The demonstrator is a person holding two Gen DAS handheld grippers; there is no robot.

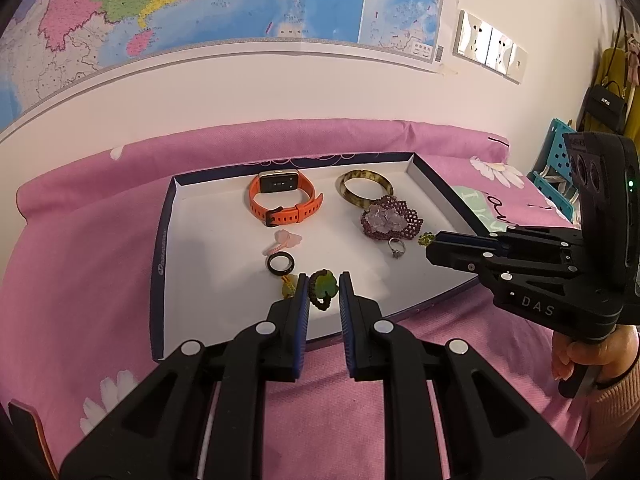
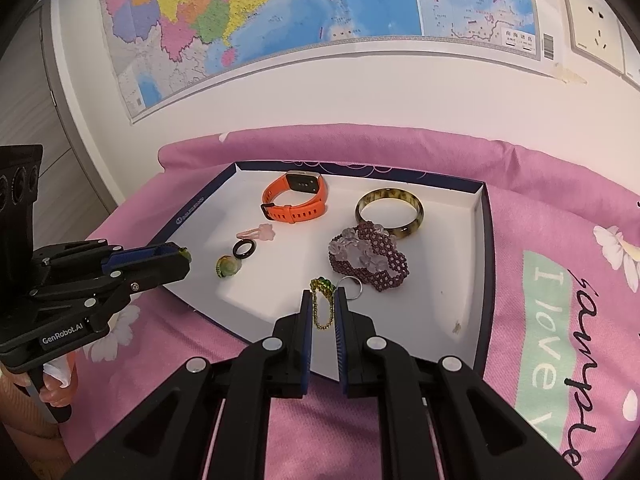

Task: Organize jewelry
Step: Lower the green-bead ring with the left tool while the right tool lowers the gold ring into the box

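A shallow white tray with a dark blue rim (image 1: 160,248) (image 2: 478,240) lies on a pink cloth. In it lie an orange watch (image 1: 285,200) (image 2: 296,200), a tortoiseshell bangle (image 1: 364,184) (image 2: 390,210), a purple beaded bracelet (image 1: 390,218) (image 2: 370,258), a silver ring (image 1: 396,247) (image 2: 352,286), a black ring (image 1: 281,263) (image 2: 245,249) and a pink hair clip (image 1: 283,241) (image 2: 258,233). My left gripper (image 1: 324,290) (image 2: 182,258) is shut on a green pendant with a dark cord (image 1: 323,286). My right gripper (image 2: 323,304) (image 1: 430,242) is shut on a green and gold chain (image 2: 323,304).
A second green bead pendant (image 2: 228,266) (image 1: 289,286) lies in the tray by the black ring. A map (image 1: 220,4) and wall sockets (image 1: 490,46) are on the wall behind. A blue stool (image 1: 554,164) and bags (image 1: 606,104) stand to the right.
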